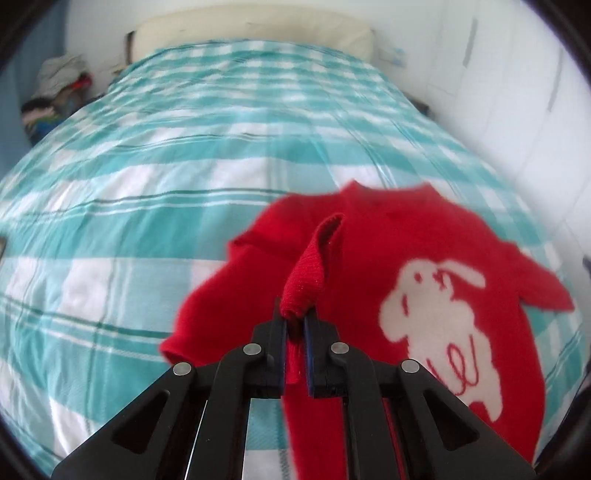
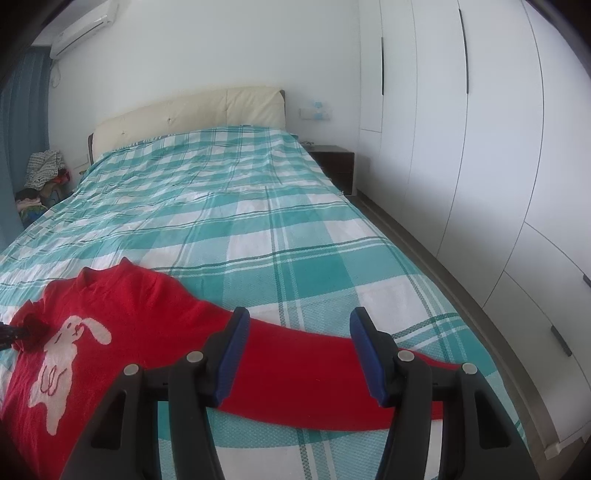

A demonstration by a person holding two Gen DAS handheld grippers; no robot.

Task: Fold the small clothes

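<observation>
Red fuzzy knit makes up the small sweater [image 2: 140, 325], which is lying face up on the near left part of the bed, showing a white rabbit figure [image 2: 64, 354] on its chest. One long sleeve [image 2: 303, 365] is stretching flat to the right across the cover. The other sleeve's ribbed cuff [image 1: 314, 266] is standing lifted off the body of the garment, folded into a narrow loop.

The left gripper [image 1: 295, 325] is pinching that cuff, its black jaws with blue pads clenched on the red knit. The right gripper [image 2: 295, 350] is hanging over the flat sleeve with its fingers [image 2: 232, 354] spread wide and released, gripping nothing.

The bedspread [image 2: 258, 221] is a woven check of teal and white, lightly creased. A padded cream headboard [image 2: 192, 110] is sitting at the far end against a white wall. White wardrobe doors [image 2: 461, 129] with slim dark handles are lining the right side, with a dark bedside cabinet [image 2: 336, 166] beside them. A pile of clothes [image 2: 42, 173] is heaped at the far left, under an air conditioner [image 2: 83, 27].
</observation>
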